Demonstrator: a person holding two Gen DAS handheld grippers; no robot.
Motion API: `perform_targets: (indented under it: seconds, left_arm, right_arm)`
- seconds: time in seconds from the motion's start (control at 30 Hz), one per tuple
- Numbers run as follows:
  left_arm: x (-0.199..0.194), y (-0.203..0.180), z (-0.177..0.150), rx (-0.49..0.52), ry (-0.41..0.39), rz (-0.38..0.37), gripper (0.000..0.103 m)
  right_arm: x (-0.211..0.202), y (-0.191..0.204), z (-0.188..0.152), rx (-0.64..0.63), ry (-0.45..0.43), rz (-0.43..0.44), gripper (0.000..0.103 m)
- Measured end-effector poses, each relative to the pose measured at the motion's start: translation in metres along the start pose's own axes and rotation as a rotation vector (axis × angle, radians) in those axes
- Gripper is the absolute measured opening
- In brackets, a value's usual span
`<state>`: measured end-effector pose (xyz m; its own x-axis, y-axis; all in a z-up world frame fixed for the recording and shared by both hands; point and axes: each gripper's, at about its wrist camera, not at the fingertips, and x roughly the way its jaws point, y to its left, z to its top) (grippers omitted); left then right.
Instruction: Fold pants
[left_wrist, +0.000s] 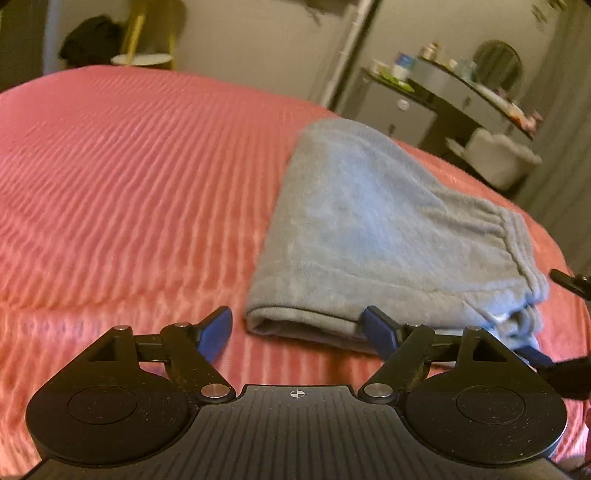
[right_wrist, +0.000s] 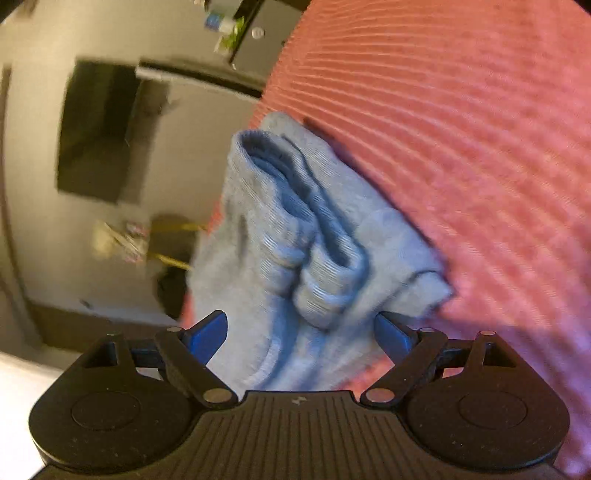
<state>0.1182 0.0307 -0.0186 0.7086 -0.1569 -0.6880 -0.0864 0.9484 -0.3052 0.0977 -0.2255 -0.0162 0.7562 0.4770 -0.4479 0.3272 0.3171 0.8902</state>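
Observation:
The grey-blue pants (left_wrist: 369, 221) lie folded into a compact stack on the right part of the pink ribbed bedspread (left_wrist: 129, 166). My left gripper (left_wrist: 299, 330) is open at the stack's near folded edge. Its left pad rests over bare bedspread and its right pad (left_wrist: 380, 328) is at the fold's corner. In the right wrist view the ribbed waistband end of the pants (right_wrist: 295, 221) is bunched up between the fingers of my right gripper (right_wrist: 299, 332). That gripper is open, with cloth between its blue pads and no pad visibly pressing. The pants sit near the edge of the bedspread (right_wrist: 461, 147).
A vanity desk (left_wrist: 443, 88) with bottles and a round mirror stands beyond the bed at the back right, with a white chair (left_wrist: 498, 158) beside it. A small round white table (left_wrist: 142, 59) stands behind the bed at the left. The floor lies past the bed edge.

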Motion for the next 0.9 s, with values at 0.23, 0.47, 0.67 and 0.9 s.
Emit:
perform_targets:
  seconds: [0.23,0.47,0.67,0.9]
  left_arm:
    - [0.006,0.001,-0.005,-0.01,-0.012,0.032,0.088]
    - [0.006,-0.004,-0.009,0.028,-0.025,0.045,0.089]
    - [0.003,-0.002,-0.01,0.018,-0.03,0.034,0.089]
    - [-0.002,0.006,-0.007,-0.01,-0.081,0.088,0.089]
  right_arm:
    - [0.013,-0.018,-0.001,0.08,-0.097,0.009,0.085]
    - [0.018,-0.012,-0.004,-0.035,-0.162,-0.092,0.052]
    - [0.011,0.038,-0.014,-0.456,-0.209,-0.255,0.044]
    - [0.014,0.034,-0.004,-0.509,-0.215,-0.309,0.044]
